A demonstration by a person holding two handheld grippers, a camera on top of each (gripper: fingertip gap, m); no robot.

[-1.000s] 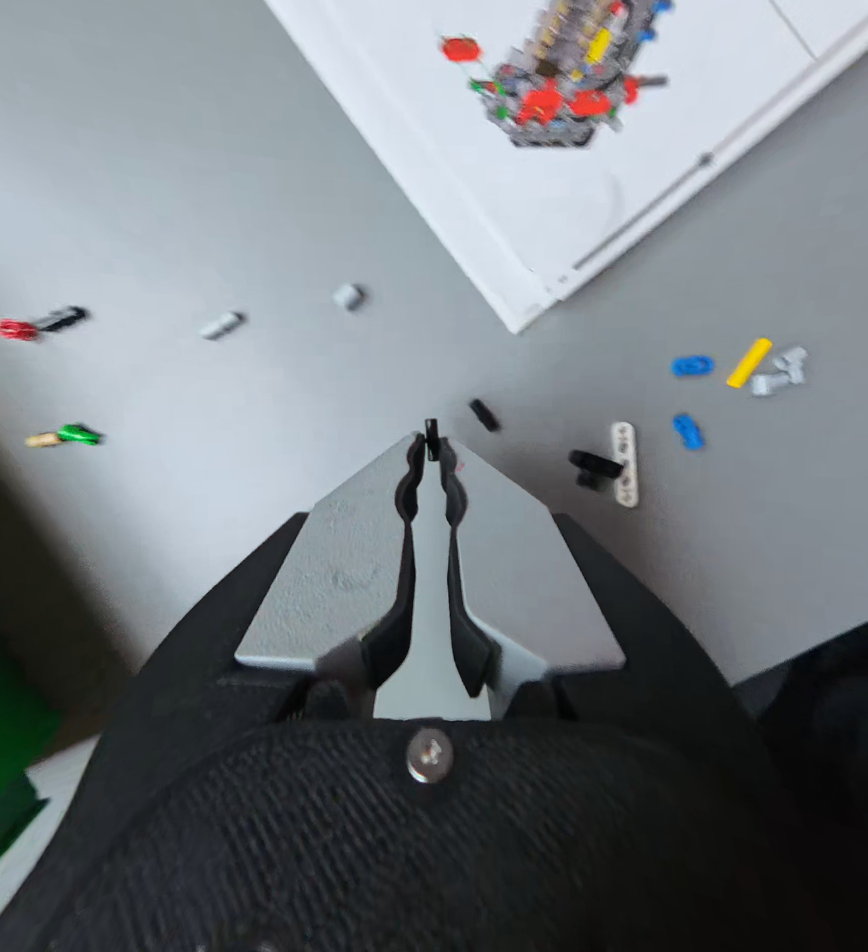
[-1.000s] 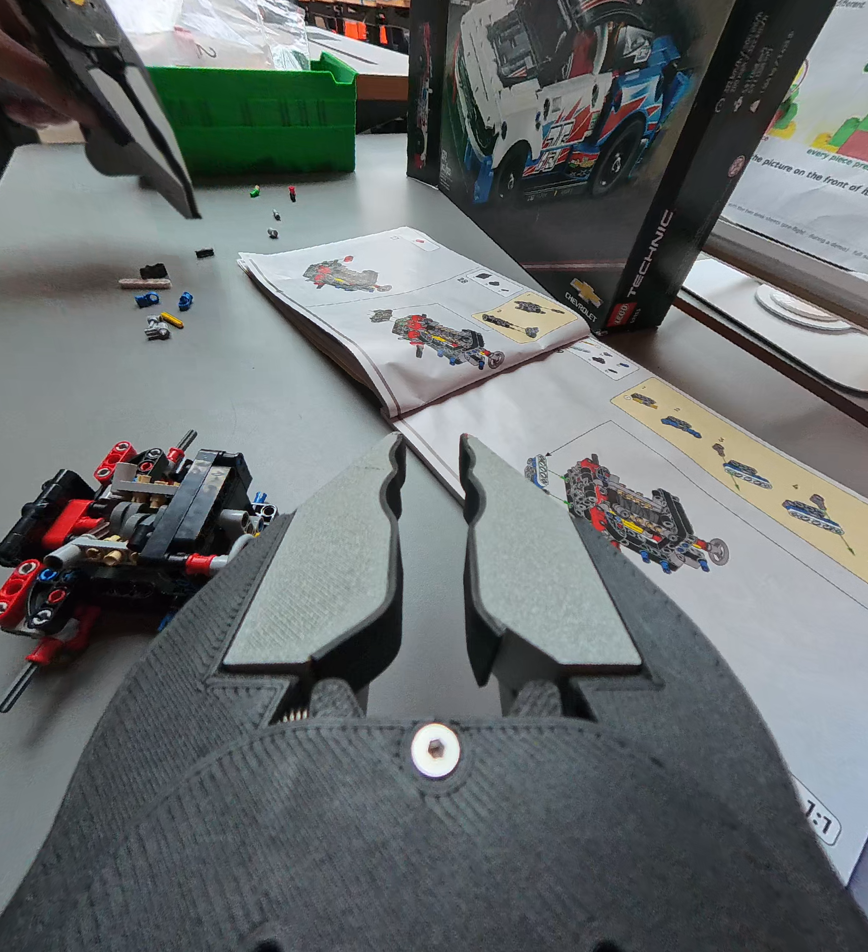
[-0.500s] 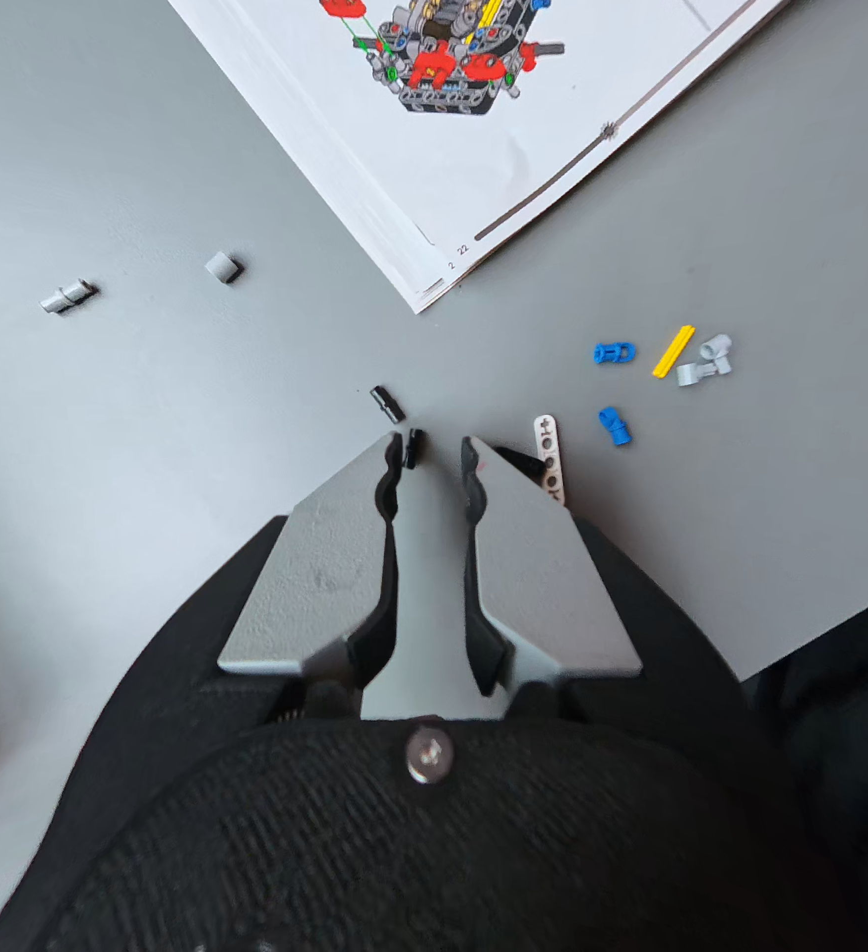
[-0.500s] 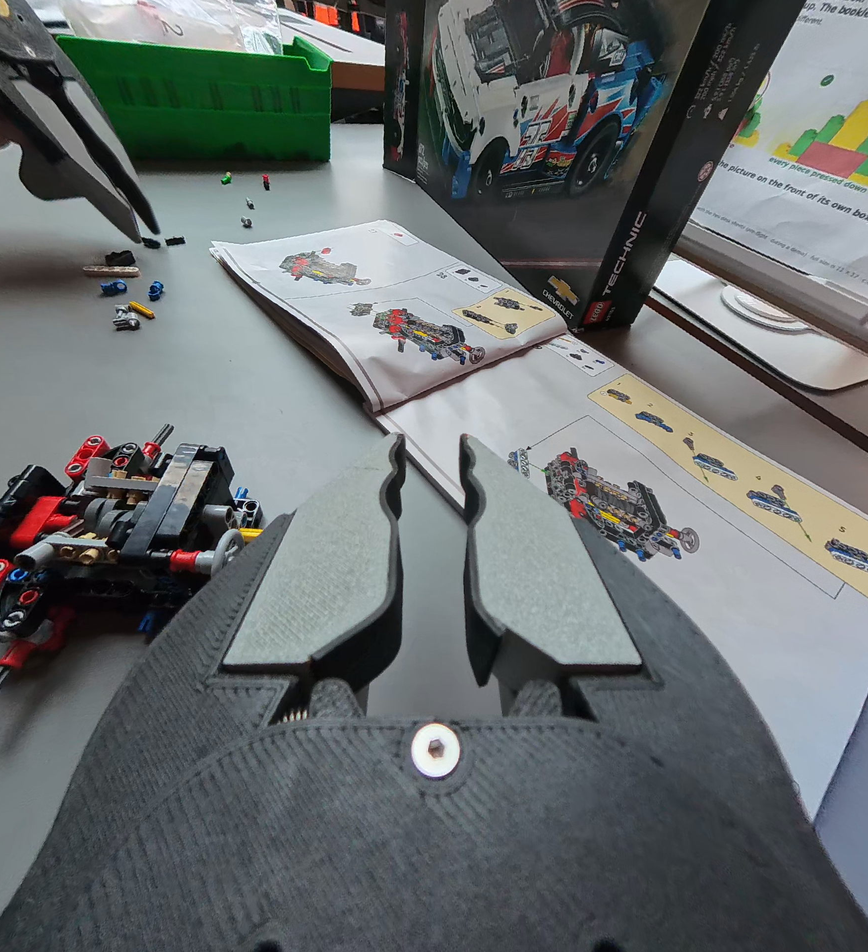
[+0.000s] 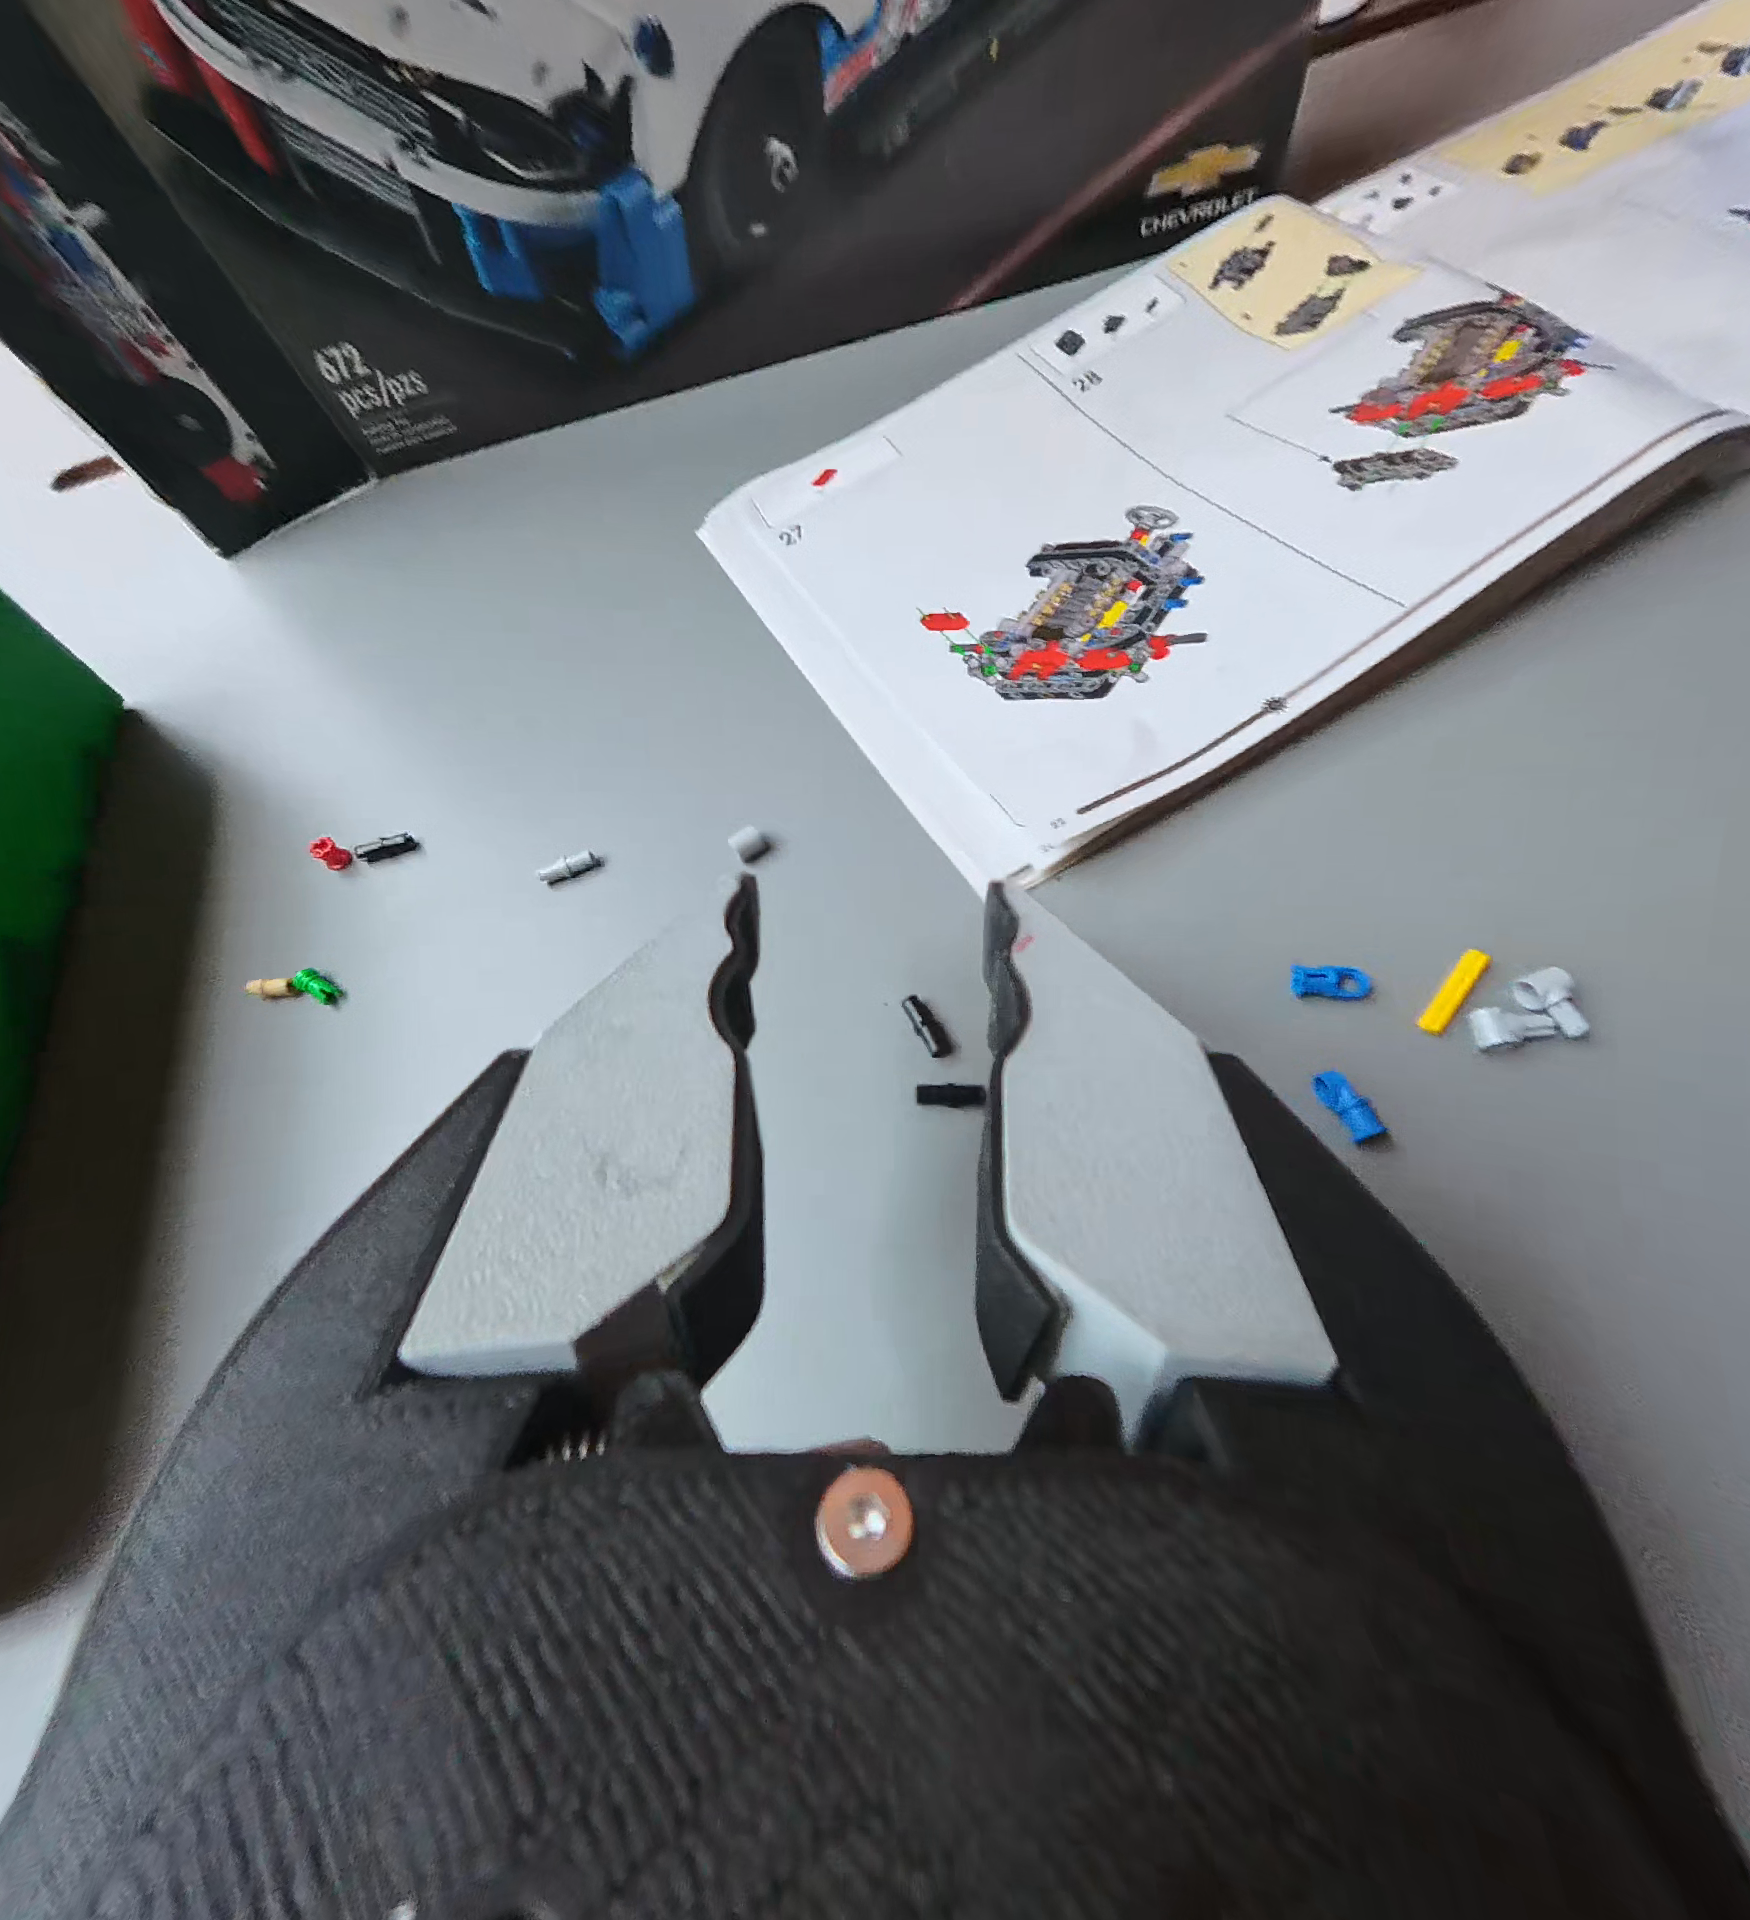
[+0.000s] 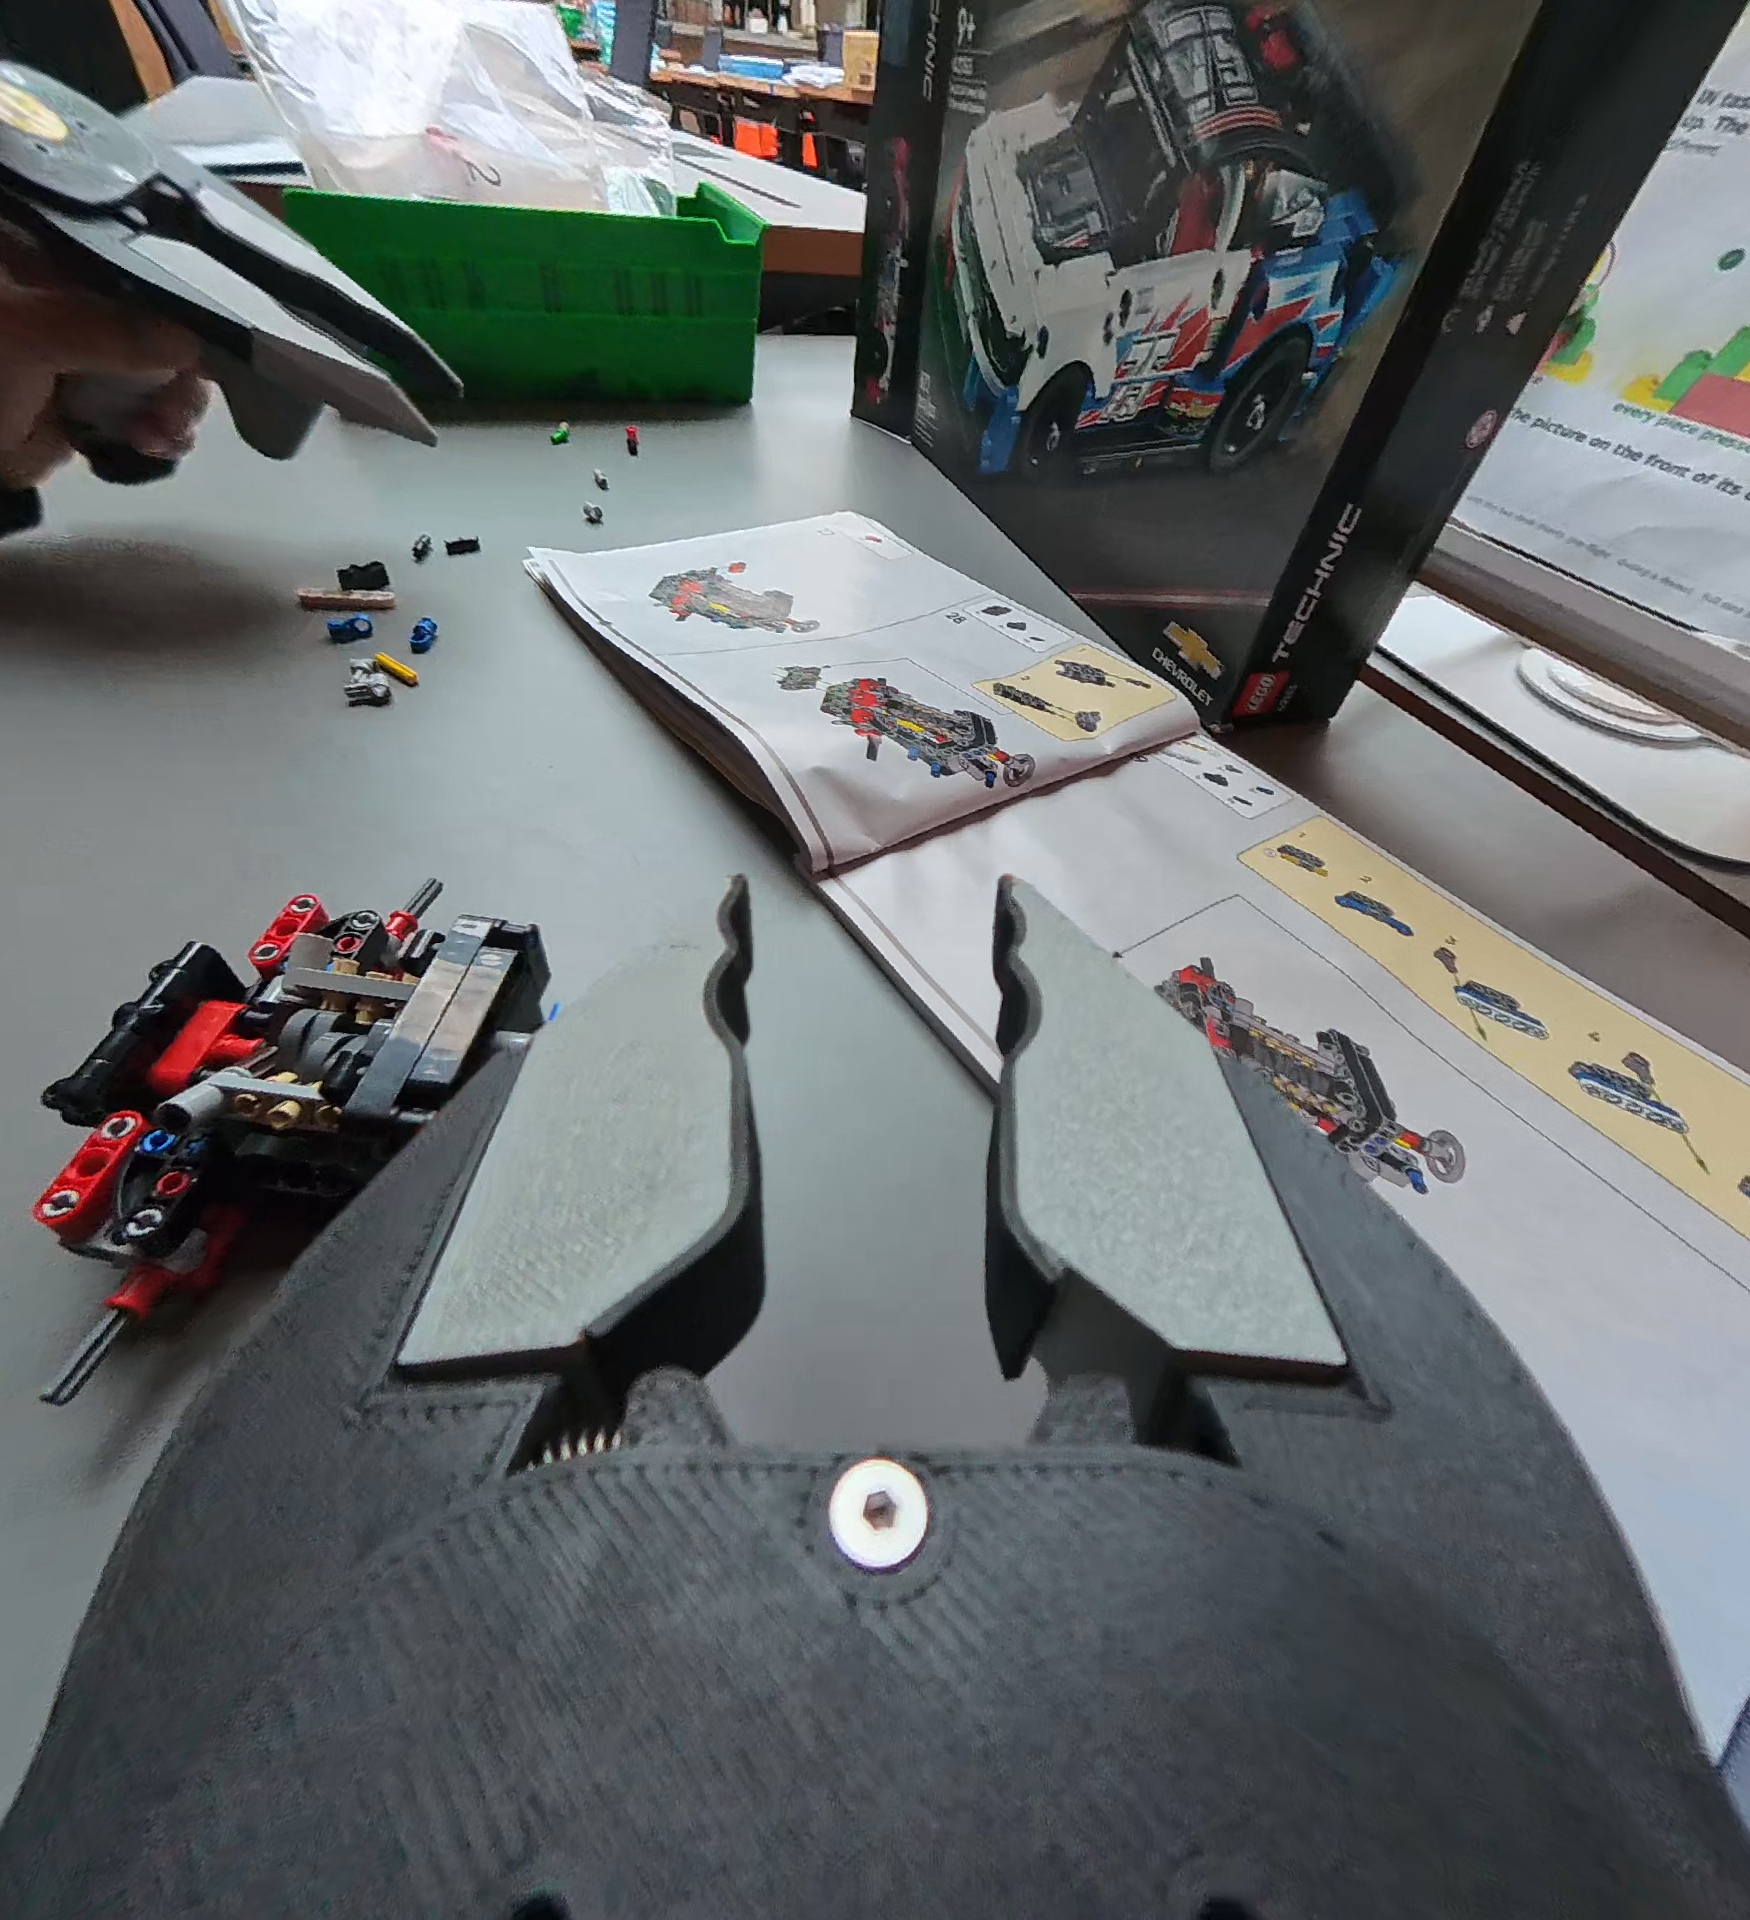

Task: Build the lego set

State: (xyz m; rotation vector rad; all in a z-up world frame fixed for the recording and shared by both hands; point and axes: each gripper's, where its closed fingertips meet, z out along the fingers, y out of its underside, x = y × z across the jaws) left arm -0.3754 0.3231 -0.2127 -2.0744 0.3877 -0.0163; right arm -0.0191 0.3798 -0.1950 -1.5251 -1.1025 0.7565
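My left gripper (image 5: 871, 914) is open and empty, raised above the grey table. Two small black pins (image 5: 928, 1023) (image 5: 949, 1094) lie on the table below the gap between its fingers. In the right wrist view the left gripper (image 6: 331, 353) hangs over the loose parts (image 6: 372, 623), held by a hand. My right gripper (image 6: 871, 914) is open and empty, low over the table. The partly built black, red and grey lego assembly (image 6: 299, 1060) lies just left of its left finger. The open instruction booklet (image 6: 850, 675) lies ahead of it.
Blue pins (image 5: 1328, 982), a yellow axle (image 5: 1453, 990) and grey connectors (image 5: 1525, 1023) lie right of the left gripper. Grey, red, black and green bits (image 5: 570, 865) lie to its left. The lego box (image 6: 1214, 312) stands at the back, a green bin (image 6: 538, 301) left of it.
My left gripper held a black pin, opened and let it drop beside the other black pin, then lifted and tilted up. My right gripper has opened wider.
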